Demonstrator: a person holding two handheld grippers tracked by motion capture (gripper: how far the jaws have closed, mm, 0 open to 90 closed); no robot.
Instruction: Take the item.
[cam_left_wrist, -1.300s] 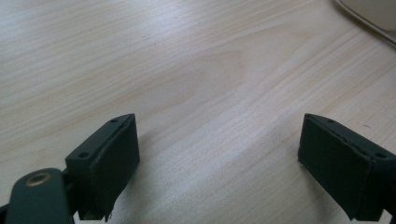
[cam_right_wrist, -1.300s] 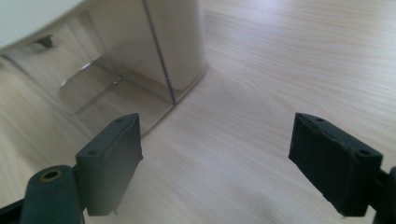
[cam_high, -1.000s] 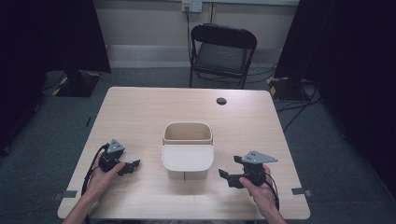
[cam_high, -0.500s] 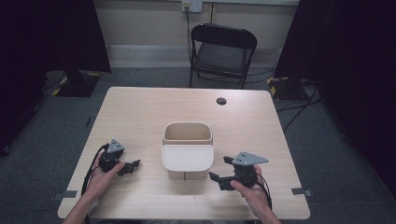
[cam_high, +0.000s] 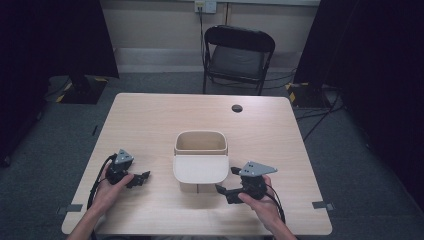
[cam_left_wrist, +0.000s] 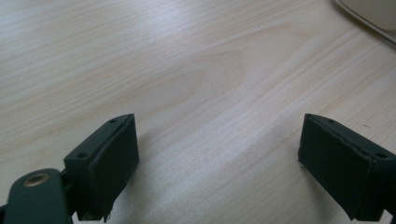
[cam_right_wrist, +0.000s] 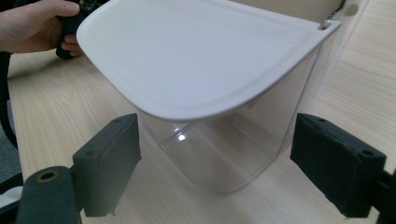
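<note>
- A clear container (cam_high: 200, 150) with a hinged white lid (cam_high: 200, 169) is located at the centre of the worktop (cam_high: 150, 120). The lid is raised and overhangs the near side, so the body is open at the top.
- In the right gripper view, the lid (cam_right_wrist: 201, 51) is seen above and just beyond the jaws, with the transparent wall (cam_right_wrist: 219, 149) of the container between them farther off.
- The right tongs (cam_high: 226, 192) are held just near and right of the container, with the jaws spread wide and nothing gripped. No contact with the lid is visible.
- The step in hand is judged to be an approach to the lid's near edge. The jaws should be kept wide until the rim lies squarely between the pads, and the closing force should be applied gently, since the thin lid is likely to flex and the light container may slide.
- The left tongs (cam_high: 141, 178) are rested low over the worktop, well left of the container, jaws wide and empty. It is advised that they be used to steady the body if the lid is moved.
- In the left gripper view, bare wood grain (cam_left_wrist: 187, 84) is shown between the jaws.
- The worktop is pale wood, with a dark cable port (cam_high: 237, 108) near its far edge.
- Beyond it, a black folding chair (cam_high: 239, 55) stands on grey carpet, flanked by dark curtains (cam_high: 60, 35).
</note>
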